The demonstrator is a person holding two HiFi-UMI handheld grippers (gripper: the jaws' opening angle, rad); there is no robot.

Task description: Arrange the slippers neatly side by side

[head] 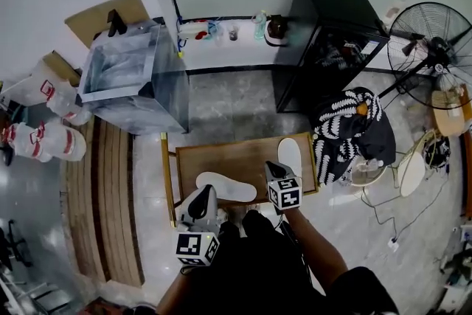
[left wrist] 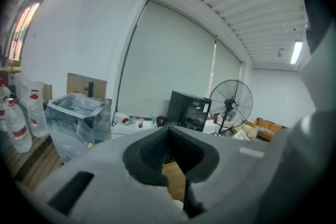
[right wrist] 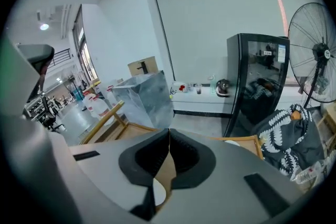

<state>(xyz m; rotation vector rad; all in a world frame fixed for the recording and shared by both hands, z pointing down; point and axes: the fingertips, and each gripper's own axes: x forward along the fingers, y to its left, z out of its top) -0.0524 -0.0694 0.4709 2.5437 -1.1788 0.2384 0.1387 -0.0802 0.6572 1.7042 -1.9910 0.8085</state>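
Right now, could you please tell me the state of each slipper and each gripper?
Left slipper: lying crosswise on the wooden table, not gripped.
Right slipper: lying lengthwise, apart from the left one and at an angle to it; not yet side by side.
Left gripper: fingers together, holding nothing.
Right gripper: fingers together, holding nothing.

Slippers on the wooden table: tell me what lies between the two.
Head view: only bare table between near slipper and far slipper; the right gripper overlaps the gap.
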